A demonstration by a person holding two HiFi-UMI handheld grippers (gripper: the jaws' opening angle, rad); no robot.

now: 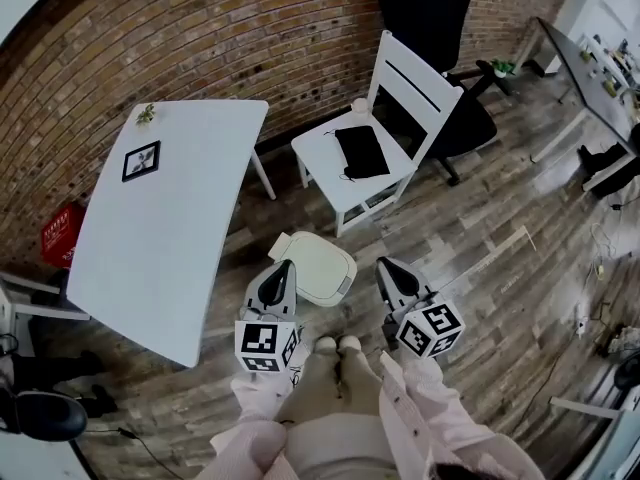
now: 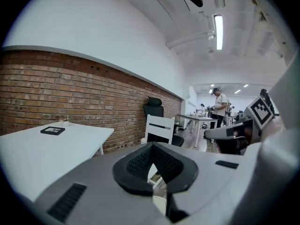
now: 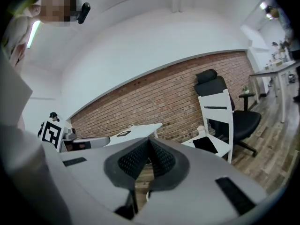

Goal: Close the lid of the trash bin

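Trash bin (image 1: 325, 268) between left tongs (image 1: 286, 266), right tongs (image 1: 384, 265)

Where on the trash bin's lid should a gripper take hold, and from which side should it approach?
Probably the rim of the lid on the person's side, approached from above. It lies broad and roughly flat, facing up, too wide for jaws to span, so only the thin edge offers a hold. The right gripper is beside that edge.

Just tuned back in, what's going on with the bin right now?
A person stands over the bin on the floor, a tool in each hand. The left tool and right tool are both shut and empty, held clear of it. The bin looks closed already, so the job seems done.
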